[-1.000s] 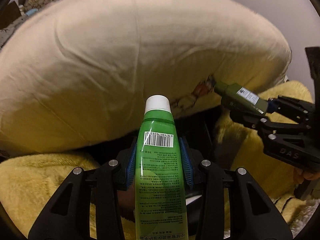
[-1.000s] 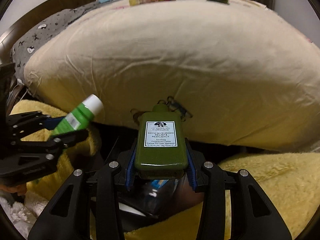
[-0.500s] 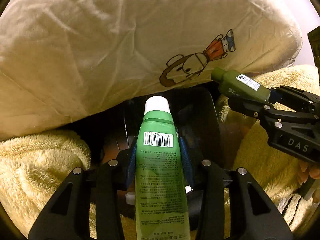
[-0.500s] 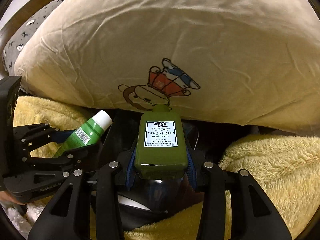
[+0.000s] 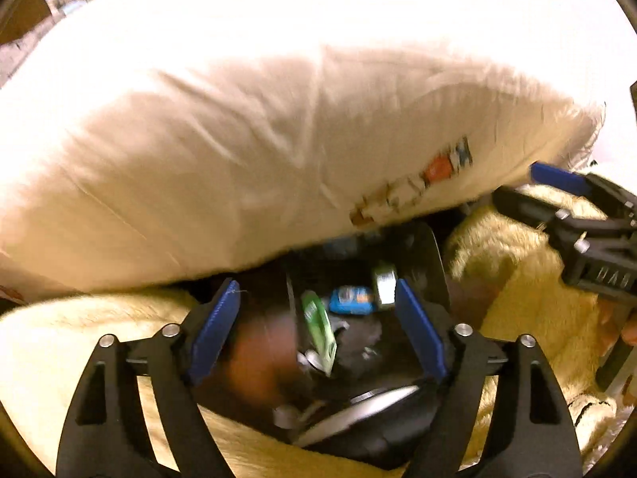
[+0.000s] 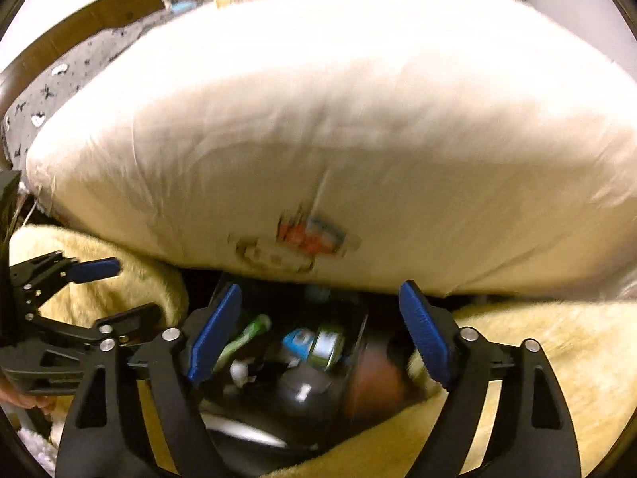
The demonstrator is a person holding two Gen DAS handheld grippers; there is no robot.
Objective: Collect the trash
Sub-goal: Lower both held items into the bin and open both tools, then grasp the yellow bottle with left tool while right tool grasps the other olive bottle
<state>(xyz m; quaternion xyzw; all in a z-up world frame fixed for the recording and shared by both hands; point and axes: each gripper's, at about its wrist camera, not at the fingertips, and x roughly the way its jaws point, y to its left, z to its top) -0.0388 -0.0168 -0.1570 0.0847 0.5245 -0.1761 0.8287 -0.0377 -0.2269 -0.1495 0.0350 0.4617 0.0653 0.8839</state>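
cream pillow (image 5: 223, 167) over yellow blanket (image 6: 529, 362). both grippers, left (image 5: 318, 330) and right (image 6: 320, 326), now spread wide, empty; green tube (image 5: 318, 328) and dark green bottle (image 6: 327, 345) dropped into black bin (image 5: 428, 255) below.

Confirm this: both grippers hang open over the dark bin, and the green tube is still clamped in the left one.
Wrong on the tube. The left wrist view shows the left gripper open and empty; the green tube lies in the bin below. The right gripper is open too, as you say.
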